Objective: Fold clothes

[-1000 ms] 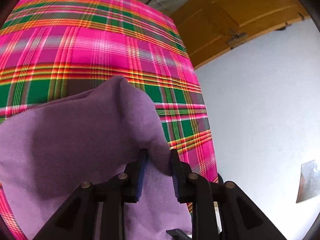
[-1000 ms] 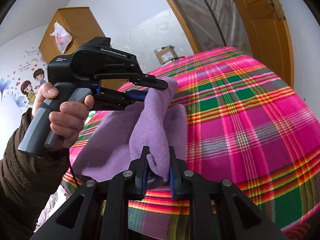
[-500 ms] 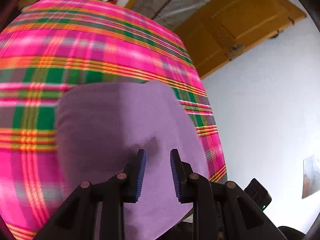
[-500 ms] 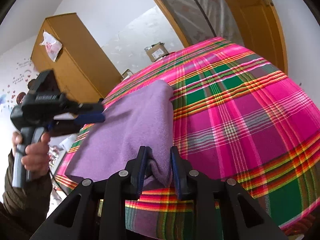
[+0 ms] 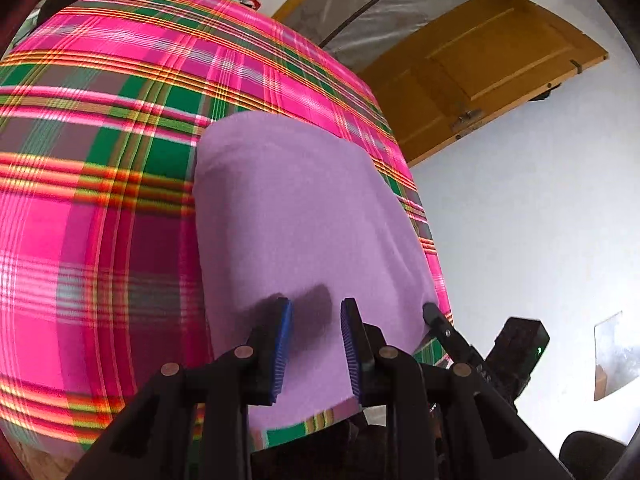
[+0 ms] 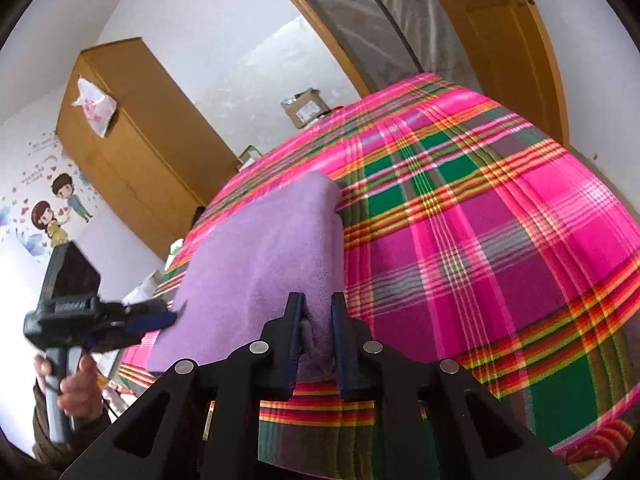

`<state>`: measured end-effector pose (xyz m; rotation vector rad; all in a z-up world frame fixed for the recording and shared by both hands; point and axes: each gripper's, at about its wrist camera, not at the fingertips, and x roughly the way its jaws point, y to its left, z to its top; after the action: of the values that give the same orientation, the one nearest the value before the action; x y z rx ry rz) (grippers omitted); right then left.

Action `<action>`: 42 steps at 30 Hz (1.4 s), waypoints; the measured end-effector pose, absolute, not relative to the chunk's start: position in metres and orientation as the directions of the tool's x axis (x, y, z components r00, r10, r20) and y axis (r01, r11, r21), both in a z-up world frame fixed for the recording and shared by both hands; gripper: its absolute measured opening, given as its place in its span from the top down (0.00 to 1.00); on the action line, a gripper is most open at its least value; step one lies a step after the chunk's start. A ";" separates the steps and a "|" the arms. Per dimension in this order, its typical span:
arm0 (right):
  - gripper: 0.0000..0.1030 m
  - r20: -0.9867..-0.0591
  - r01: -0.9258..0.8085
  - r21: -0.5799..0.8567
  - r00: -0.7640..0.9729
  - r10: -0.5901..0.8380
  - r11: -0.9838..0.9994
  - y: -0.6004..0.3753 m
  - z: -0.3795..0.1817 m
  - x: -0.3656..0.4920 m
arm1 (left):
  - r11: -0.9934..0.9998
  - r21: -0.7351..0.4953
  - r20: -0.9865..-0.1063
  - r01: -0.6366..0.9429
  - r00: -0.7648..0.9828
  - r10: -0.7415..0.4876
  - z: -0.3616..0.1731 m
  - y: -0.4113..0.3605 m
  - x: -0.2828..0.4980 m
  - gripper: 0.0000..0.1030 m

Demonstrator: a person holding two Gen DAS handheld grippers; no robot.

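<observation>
R gripper (image 6: 316, 320) just closed further, pinching purple cloth (image 6: 264, 248) edge; L gripper (image 5: 316, 332) open above it.

Both grippers are matte black plastic. The right gripper (image 6: 316, 320) and left gripper (image 5: 316, 334) carry blue ribbed pads (image 5: 280, 344) and round silver screws (image 6: 259, 347) at the finger pivots. The left unit has a grey pistol handle (image 6: 56, 412). The person wears a dark brown sleeve (image 6: 44, 440).

My left gripper (image 6: 170, 316) smears with motion blur beside the purple cloth (image 6: 264, 256); its hand (image 6: 76, 388) is cropped at the frame edge. Box labels (image 6: 308, 110) are unreadable.
</observation>
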<state>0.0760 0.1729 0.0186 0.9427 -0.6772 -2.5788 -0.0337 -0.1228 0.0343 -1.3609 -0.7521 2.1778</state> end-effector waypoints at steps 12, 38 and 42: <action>0.83 -0.568 0.075 0.481 -0.732 -0.376 -0.873 0.171 0.011 0.079 | -0.703 -0.703 -0.621 -0.109 -0.387 0.681 0.014 -0.137 -0.009 0.75; 0.74 -0.606 0.139 0.256 -0.747 -0.271 -0.957 0.129 0.017 0.090 | -0.718 -0.685 -0.648 -0.121 -0.349 0.677 -0.005 -0.144 0.013 0.75; 0.66 -0.620 0.133 0.246 -0.739 -0.262 -0.960 0.135 0.011 0.096 | -0.728 -0.676 -0.660 -0.116 -0.344 0.668 -0.006 -0.145 0.017 0.75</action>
<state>0.0956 0.1352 0.0110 1.0158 -0.2736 -2.7328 0.0165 -0.1452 -0.0063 -1.3972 -0.7296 2.1055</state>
